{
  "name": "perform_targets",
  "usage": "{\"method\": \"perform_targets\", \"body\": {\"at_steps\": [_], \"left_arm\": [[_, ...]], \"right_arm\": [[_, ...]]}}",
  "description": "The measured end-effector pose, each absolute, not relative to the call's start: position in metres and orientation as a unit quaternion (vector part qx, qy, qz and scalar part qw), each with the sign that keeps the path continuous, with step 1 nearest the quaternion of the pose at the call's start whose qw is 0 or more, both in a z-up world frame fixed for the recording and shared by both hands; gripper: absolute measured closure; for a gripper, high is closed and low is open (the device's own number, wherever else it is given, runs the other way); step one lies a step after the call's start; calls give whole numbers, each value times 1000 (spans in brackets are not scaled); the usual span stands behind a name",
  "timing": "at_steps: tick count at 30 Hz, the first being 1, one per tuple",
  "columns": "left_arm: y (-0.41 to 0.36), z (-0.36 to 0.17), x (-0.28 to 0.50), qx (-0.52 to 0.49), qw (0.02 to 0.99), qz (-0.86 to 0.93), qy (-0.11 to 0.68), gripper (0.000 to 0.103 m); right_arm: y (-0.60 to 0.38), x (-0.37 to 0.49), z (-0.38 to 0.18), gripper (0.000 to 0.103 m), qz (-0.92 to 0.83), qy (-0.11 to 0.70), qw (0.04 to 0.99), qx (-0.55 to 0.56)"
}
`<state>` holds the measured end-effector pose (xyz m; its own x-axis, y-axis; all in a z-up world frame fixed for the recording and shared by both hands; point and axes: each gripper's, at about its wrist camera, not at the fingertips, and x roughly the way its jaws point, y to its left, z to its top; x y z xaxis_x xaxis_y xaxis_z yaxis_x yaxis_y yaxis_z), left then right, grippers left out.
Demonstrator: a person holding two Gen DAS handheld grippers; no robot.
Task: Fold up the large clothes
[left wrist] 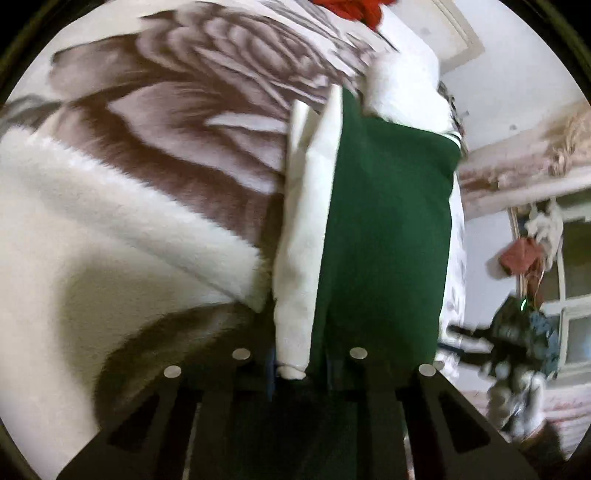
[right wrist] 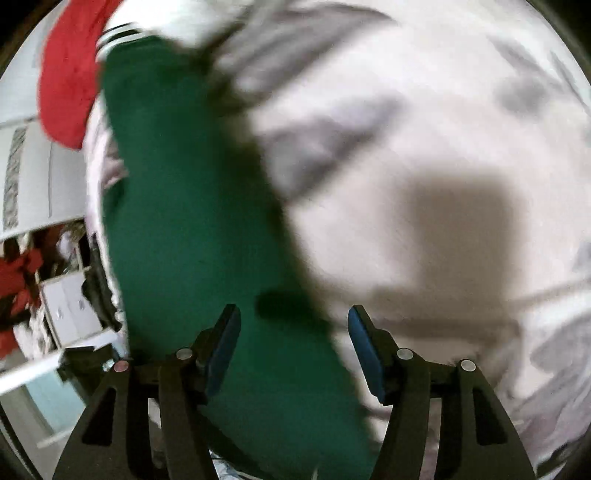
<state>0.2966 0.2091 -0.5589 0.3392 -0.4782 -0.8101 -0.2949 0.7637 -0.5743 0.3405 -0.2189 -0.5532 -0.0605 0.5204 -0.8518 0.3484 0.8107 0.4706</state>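
Note:
A green jacket (left wrist: 388, 229) with a cream sleeve (left wrist: 303, 236) hangs stretched over the bed. My left gripper (left wrist: 299, 369) is shut on the jacket's edge, pinching the cream sleeve and green cloth together. In the right wrist view the same green jacket (right wrist: 192, 229) runs from top left down between the fingers. My right gripper (right wrist: 293, 332) is open with blue pads (right wrist: 364, 354) wide apart, and the cloth lies between them without being clamped. A striped cuff or hem (right wrist: 118, 35) shows at the top.
A fluffy blanket (left wrist: 155, 122) with a large brown flower print covers the bed below. A red garment (right wrist: 70, 81) lies at the far end of the bed. White shelves and cupboards (right wrist: 70, 306) stand at the left. A window and hanging items (left wrist: 546, 258) are at the right.

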Motion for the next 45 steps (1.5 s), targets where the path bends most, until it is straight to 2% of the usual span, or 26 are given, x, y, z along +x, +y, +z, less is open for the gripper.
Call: {"method": "perform_targets", "body": {"at_steps": [5,8,11,17,20,22,26,29,32,33,34,35,36,40,45], "left_arm": [[219,-578,289,-389,701,-75,593,75],[220,-560,265,-394,683,-90,608,71],[217,-537,217,-372,698,-83,606,46],[201,-562,110,-385,661,-66,641,44],[185,-587,78,-376,647,-72,660,44],[178,-600,69,-387,632,-85,666,43],[169,-608,71,-396,640,-95,652,34],[164,-607,76,-398,650,-97,640,33],[157,-604,82,-404,667,-94,619,34],[157,-601,81,-406,675,-92,608,34],[155,-599,80,-406,685,-87,598,41],[155,-596,78,-401,692,-76,596,63],[157,-592,73,-408,695,-78,586,76],[157,-573,58,-434,700,-85,561,84],[131,-545,27,-454,685,-80,564,85]], "right_arm": [[-224,299,-564,40,94,730,609,298],[-228,266,-568,31,116,729,604,301],[-231,218,-584,30,151,742,577,306],[-218,108,-645,29,239,770,463,369],[-213,78,-659,29,269,751,454,397],[-215,71,-661,25,278,736,456,416],[-200,63,-667,25,321,719,421,450],[-168,54,-674,25,344,727,391,448],[-141,49,-679,28,342,732,404,429],[-138,48,-678,39,339,734,409,424],[-135,46,-676,57,323,740,422,412],[-136,43,-675,59,315,739,426,417],[-139,37,-670,67,309,733,433,425],[-151,12,-637,77,298,720,454,432],[-168,-31,-606,78,297,731,446,422]]}}
